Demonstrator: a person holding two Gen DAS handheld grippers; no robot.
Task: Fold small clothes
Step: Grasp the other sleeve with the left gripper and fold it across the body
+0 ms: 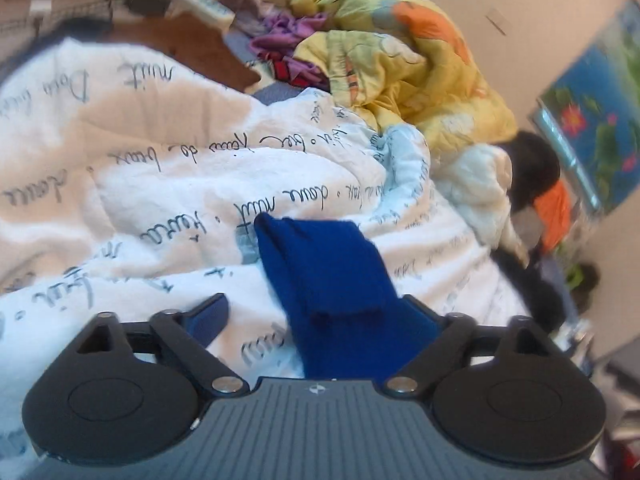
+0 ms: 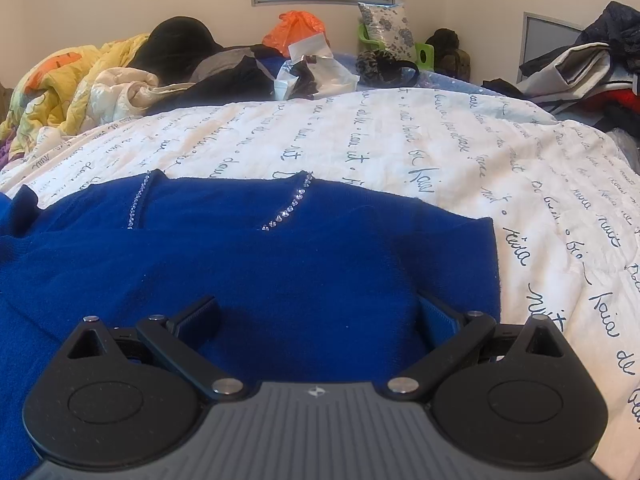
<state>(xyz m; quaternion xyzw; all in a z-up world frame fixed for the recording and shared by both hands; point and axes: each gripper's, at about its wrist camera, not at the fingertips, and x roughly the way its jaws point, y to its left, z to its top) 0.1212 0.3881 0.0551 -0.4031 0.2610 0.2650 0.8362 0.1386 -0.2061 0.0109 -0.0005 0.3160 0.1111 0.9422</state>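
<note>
A royal-blue knit sweater [image 2: 256, 264] with rhinestone trim at the neck lies flat on a white quilt printed with script [image 2: 400, 140]. My right gripper [image 2: 316, 316] is open, low over the sweater's near part, fingers spread wide. In the left wrist view one blue sleeve [image 1: 324, 264] lies across the rumpled quilt [image 1: 160, 184], its cuff end folded back. My left gripper [image 1: 316, 320] is open, the sleeve running between its fingers and over the right finger.
A yellow patterned duvet [image 1: 400, 60] and purple clothes [image 1: 280, 36] are heaped at the bed's far side. A black hat [image 2: 176, 44], orange bag [image 2: 296, 30], dark clothes and a cushion [image 2: 384, 28] line the wall. More clothes [image 2: 580, 64] pile at right.
</note>
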